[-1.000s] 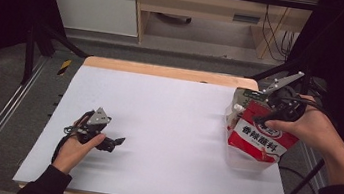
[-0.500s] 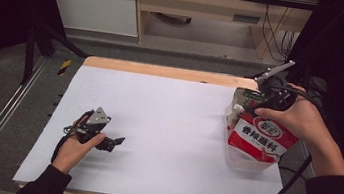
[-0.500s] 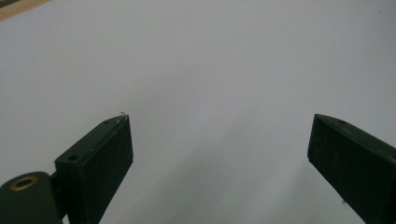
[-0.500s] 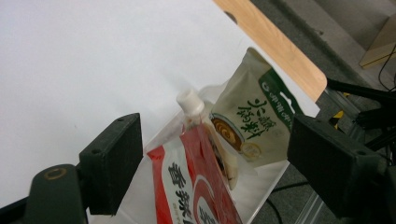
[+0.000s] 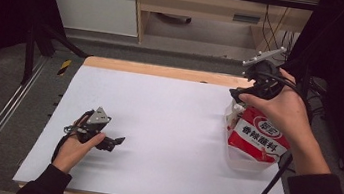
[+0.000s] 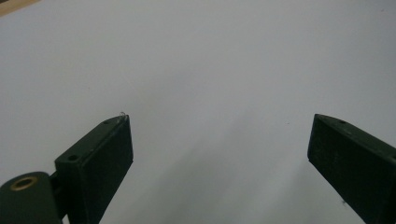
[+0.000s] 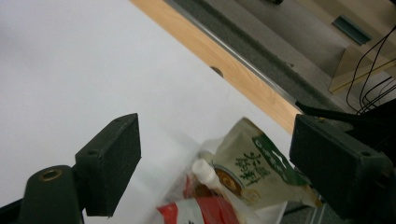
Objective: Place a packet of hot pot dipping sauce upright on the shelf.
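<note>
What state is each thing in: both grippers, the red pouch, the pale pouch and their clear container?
Left gripper: open, empty, resting low on the white table.
Right gripper: jaws just opened, empty, above the pouches.
Red-and-white sauce pouch: upright in the clear plastic container.
Pale green-labelled pouch: leaning beside it.

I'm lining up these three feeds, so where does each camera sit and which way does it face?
High view: above the person's side, looking forward and down on the white table; both forearms and claws show.
Left gripper view: rides the left claw, facing bare tabletop.
Right gripper view: rides the right claw, looking down at the pouches.
Shared: the red pouch appears in the high and right gripper views.
</note>
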`<control>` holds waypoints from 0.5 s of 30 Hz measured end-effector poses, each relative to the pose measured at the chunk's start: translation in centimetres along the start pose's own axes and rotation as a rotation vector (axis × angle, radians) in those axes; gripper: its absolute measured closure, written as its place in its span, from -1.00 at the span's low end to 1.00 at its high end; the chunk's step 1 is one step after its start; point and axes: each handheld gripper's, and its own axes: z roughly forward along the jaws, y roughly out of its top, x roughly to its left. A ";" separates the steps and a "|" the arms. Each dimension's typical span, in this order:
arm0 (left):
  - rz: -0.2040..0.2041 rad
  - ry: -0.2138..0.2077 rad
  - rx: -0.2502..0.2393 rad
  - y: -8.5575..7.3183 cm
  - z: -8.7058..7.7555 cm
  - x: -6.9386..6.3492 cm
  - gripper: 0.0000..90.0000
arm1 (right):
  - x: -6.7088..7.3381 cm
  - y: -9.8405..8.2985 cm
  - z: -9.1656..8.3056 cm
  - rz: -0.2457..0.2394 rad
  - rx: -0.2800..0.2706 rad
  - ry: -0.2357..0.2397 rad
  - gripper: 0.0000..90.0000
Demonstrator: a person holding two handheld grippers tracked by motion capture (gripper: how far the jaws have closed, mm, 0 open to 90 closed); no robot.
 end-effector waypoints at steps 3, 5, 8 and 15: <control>-0.003 0.002 -0.002 0.0 0.0 0.0 -0.85 | 0.8 1.0 -0.1 0.018 -0.037 -0.018 -0.63; -0.005 0.005 -0.007 0.0 -0.1 0.1 -0.85 | 1.2 1.4 0.0 0.022 -0.063 -0.026 -0.62; -0.004 0.005 -0.006 0.0 -0.1 0.0 -0.85 | 1.6 1.9 0.0 0.043 -0.099 -0.035 -0.62; -0.004 0.004 -0.004 0.0 -0.1 0.1 -0.85 | 2.7 2.8 0.5 0.106 -0.186 -0.072 -0.66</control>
